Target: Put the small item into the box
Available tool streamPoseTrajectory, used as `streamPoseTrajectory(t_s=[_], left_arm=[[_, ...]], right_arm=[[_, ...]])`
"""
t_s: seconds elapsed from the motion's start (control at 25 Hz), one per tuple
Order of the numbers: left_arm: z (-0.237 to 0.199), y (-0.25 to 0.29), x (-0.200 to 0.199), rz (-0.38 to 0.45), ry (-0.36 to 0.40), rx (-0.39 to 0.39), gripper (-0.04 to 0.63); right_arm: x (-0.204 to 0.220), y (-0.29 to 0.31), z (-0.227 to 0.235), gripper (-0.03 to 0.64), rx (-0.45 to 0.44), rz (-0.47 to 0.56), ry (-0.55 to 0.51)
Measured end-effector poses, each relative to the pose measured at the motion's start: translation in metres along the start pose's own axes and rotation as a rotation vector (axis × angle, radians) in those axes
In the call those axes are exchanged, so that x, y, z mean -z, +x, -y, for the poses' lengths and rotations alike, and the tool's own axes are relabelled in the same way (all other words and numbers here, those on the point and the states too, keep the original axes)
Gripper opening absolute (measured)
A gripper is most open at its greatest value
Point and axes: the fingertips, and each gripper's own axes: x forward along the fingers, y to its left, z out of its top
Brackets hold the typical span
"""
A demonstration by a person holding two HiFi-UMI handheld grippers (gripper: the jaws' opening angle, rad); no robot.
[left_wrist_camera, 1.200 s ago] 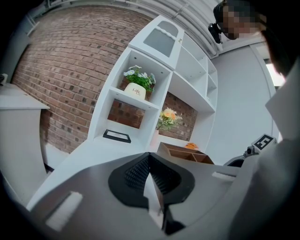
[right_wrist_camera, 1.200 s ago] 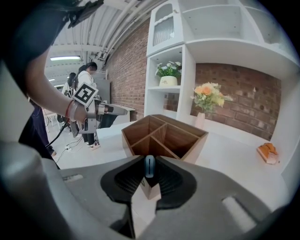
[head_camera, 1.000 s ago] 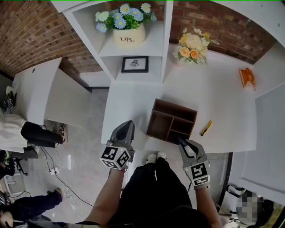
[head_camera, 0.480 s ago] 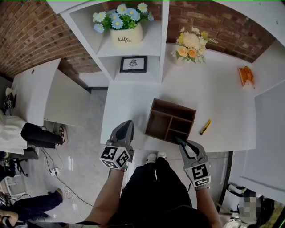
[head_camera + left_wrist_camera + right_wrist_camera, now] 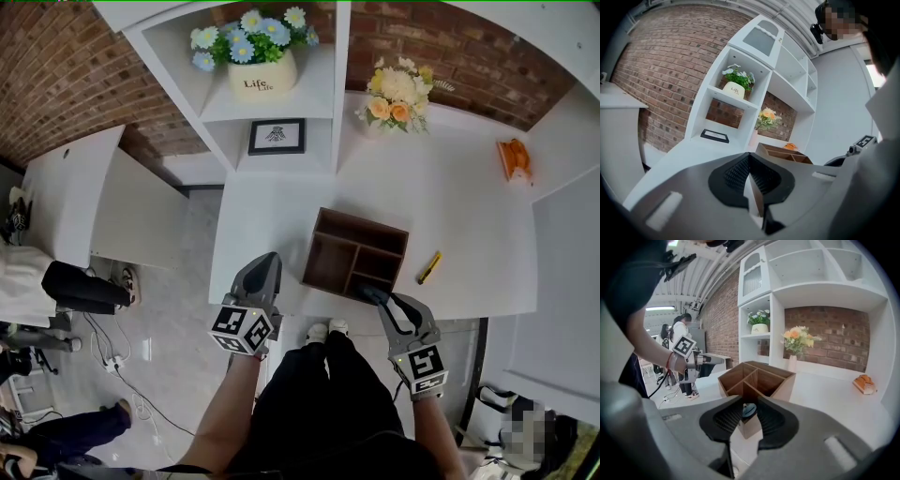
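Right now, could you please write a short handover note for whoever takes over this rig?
Left gripper: shut, empty, at the near edge of the table, left of the box.
Right gripper: shut on a small blue item, at the box's near corner.
Done: the item is in the grip and at the box.
Left: move it over a compartment, open the jaws and let it drop in.
Note: a yellow item lies on the table right of the box.
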Motion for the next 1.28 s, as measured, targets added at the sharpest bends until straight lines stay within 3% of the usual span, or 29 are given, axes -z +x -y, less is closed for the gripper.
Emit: streamPoseTrajectory(t_s=[0.6,0.84,1.28], left_arm=[[0.007,0.007,-0.017,0.027,0.02,0.023,-0.003],[0.011,0.008,-0.03,0.052,0.034,0.033,-0.003],[0.016,0.011,-0.057,0.106,0.061,0.045,-0.002]], right_arm=[[-0.024,-0.014,0.039,0.072,0.098,0.131,0.142],[-0.044,-0.021,0.054,0.004,0.14,0.198,0.149],[-0.071,-0.031,0.075,0.003,0.186,0.271,0.12]])
